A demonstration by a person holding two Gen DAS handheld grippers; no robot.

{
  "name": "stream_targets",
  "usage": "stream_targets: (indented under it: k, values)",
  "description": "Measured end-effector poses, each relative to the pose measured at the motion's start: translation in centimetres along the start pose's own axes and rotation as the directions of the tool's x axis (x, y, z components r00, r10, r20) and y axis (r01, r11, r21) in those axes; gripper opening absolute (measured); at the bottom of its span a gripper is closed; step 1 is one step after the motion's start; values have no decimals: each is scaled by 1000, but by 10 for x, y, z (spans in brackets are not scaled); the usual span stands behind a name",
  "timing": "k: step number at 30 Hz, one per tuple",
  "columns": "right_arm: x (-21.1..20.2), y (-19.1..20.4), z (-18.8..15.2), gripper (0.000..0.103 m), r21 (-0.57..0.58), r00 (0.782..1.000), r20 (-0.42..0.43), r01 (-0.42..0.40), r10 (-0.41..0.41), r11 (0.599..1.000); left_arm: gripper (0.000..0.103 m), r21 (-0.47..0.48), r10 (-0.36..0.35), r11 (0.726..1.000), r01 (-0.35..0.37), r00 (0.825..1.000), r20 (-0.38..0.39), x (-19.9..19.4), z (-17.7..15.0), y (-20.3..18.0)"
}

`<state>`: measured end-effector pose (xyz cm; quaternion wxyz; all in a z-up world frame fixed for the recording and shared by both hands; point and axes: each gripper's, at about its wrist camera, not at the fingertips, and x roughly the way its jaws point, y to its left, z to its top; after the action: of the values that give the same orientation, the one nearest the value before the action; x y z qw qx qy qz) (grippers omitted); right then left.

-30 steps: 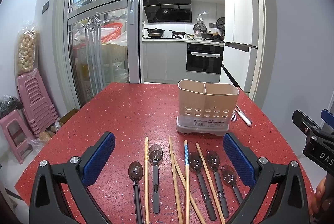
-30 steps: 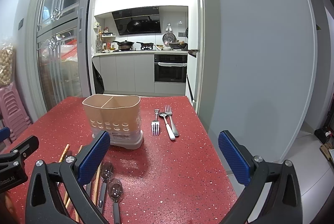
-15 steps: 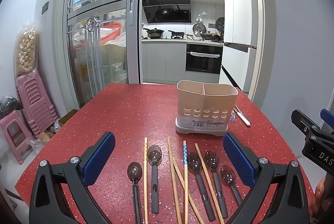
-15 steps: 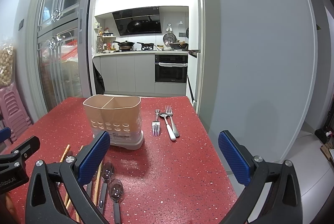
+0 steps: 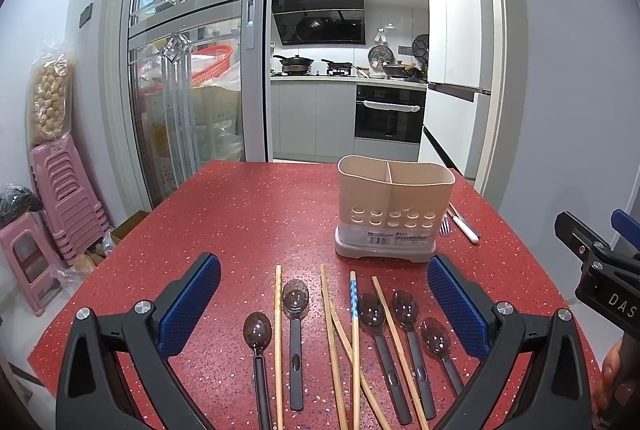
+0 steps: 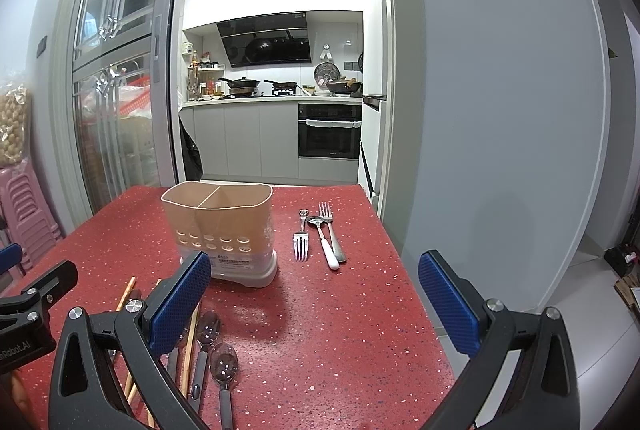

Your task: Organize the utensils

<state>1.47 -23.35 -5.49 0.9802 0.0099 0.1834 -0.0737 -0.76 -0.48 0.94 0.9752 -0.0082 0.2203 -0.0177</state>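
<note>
nothing picked yet: both the left gripper (image 5: 324, 294) and right gripper (image 6: 315, 290) hang spread wide and empty, so next comes lowering onto the spoons (image 5: 294, 304) just ahead, bound for the holder (image 5: 394, 209) beyond

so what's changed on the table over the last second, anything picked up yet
Nothing has been picked up or let go. Both views only drifted slightly, so the holder sits a little higher in the left view. The left claw and right claw stay open and empty; the spoons, chopsticks and forks lie where they were.
</note>
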Motion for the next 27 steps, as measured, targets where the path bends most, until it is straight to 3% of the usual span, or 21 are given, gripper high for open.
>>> stream_targets:
  k: [27]
  values:
    - [10,-8,-4,103,16,998,-55,7,-6,1000,103,10,-17,1000,17,1000,0,5,1,2]
